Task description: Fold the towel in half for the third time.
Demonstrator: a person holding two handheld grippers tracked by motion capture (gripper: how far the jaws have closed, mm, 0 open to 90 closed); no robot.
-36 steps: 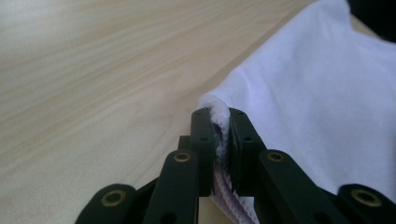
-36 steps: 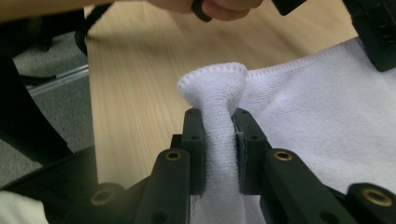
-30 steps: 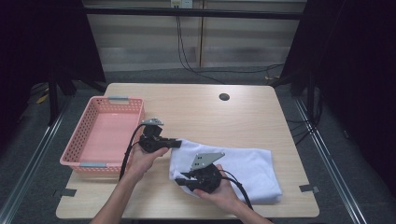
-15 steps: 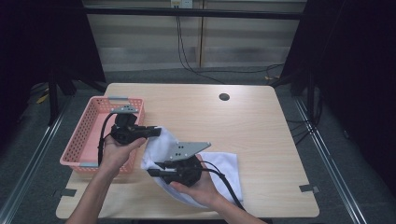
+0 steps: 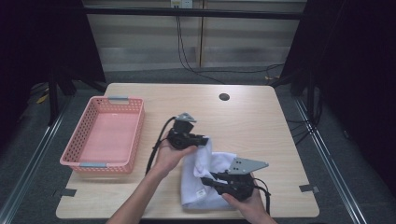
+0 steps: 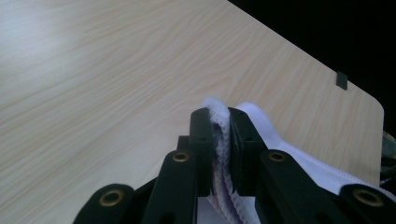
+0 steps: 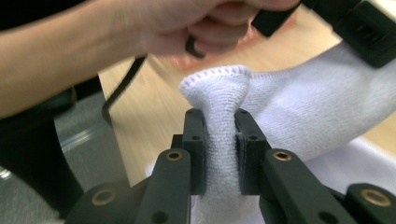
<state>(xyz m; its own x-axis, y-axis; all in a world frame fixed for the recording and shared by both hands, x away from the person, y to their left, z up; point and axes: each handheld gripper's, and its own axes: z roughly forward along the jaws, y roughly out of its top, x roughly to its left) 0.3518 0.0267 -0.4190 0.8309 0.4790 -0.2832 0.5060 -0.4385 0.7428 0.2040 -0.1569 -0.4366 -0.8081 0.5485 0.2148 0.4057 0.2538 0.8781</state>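
Near the frame's lower centre, the left gripper (image 5: 201,140) and right gripper (image 5: 208,181) each clamp the white towel (image 5: 205,189).

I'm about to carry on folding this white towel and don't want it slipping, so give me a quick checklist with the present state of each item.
1. Left gripper clamped on the white knitted cloth towel: ok, a bunched edge sits pinched between its pads.
2. Right gripper clamped on the towel: ok, a hemmed edge bulges above its shut jaws.
3. Towel free of the light wooden table: not ok, its lower part rests on the top.
4. Pink plastic mesh basket out of the way: ok, it stands apart at the left.
5. Cables free of the towel: cannot tell.
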